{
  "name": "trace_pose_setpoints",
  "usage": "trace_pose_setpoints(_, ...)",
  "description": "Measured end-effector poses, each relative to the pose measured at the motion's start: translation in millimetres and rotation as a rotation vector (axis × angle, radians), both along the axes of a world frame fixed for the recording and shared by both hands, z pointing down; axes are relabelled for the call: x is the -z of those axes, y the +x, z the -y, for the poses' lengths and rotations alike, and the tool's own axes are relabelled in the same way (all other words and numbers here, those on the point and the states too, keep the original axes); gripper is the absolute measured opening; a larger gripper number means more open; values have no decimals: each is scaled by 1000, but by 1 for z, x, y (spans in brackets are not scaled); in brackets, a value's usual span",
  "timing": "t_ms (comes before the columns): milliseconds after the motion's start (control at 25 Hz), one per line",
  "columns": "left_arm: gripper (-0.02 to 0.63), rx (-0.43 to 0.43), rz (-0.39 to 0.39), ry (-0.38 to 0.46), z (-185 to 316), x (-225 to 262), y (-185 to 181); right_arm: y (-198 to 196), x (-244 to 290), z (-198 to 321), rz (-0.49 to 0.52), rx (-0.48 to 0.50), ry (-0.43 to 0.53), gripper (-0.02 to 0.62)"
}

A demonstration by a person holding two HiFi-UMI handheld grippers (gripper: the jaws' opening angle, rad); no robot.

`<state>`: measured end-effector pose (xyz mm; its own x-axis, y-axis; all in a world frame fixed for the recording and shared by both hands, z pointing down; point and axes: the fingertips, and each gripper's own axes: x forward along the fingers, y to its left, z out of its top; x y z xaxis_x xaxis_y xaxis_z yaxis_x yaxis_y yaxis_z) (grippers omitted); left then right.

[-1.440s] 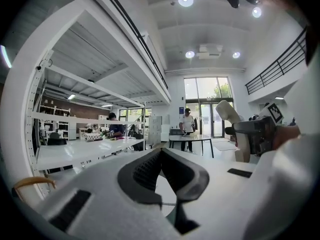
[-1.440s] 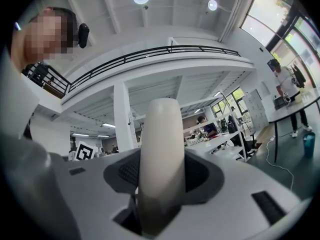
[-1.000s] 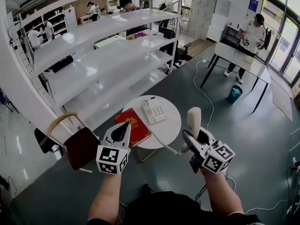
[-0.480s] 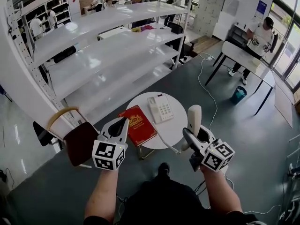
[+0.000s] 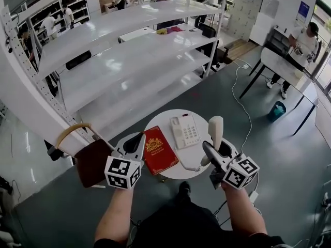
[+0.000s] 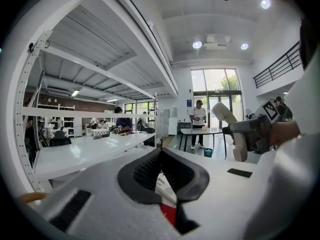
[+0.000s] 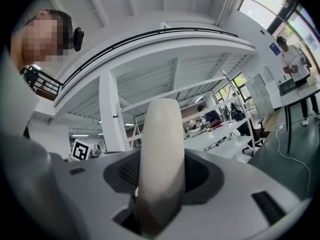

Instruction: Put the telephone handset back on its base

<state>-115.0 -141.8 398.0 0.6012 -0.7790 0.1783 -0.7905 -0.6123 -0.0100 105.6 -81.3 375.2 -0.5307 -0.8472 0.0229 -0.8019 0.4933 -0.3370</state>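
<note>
The cream telephone base (image 5: 185,130) lies on a small round white table (image 5: 166,119), beside a red book (image 5: 158,150). My right gripper (image 5: 216,150) is shut on the cream handset (image 5: 215,130), which stands upright just right of the table's edge. Its cord (image 5: 187,167) runs back across the table's front. In the right gripper view the handset (image 7: 160,159) fills the gap between the jaws. My left gripper (image 5: 137,142) hovers over the table's left edge by the book. Its jaws meet at the tips in the left gripper view (image 6: 161,152), with nothing between them.
Long white shelf racks (image 5: 124,61) stand behind the table. A brown chair with a curved wooden back (image 5: 92,160) stands at the left. A dark-legged table (image 5: 282,68), a teal bin (image 5: 277,110) and floor cables (image 5: 243,102) are at the right. People stand in the background.
The round table and phone base have drifted rightward and closer in the head view. Both grippers keep their places in the view, and the handset stays gripped upright.
</note>
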Motion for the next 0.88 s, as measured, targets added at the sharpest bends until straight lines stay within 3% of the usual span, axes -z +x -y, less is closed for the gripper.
trace_pose_setpoints(400, 11, 20, 32, -36, 88, -3, 65, 42, -7, 102, 52, 82, -22, 204)
trace_pose_setpoints(600, 11, 42, 30, -35, 108, -1, 82, 53, -12, 127, 54, 131, -32, 204)
trace_pose_setpoints(880, 11, 22, 2, -91, 125, -28, 86, 49, -31, 142, 41, 128, -82, 204)
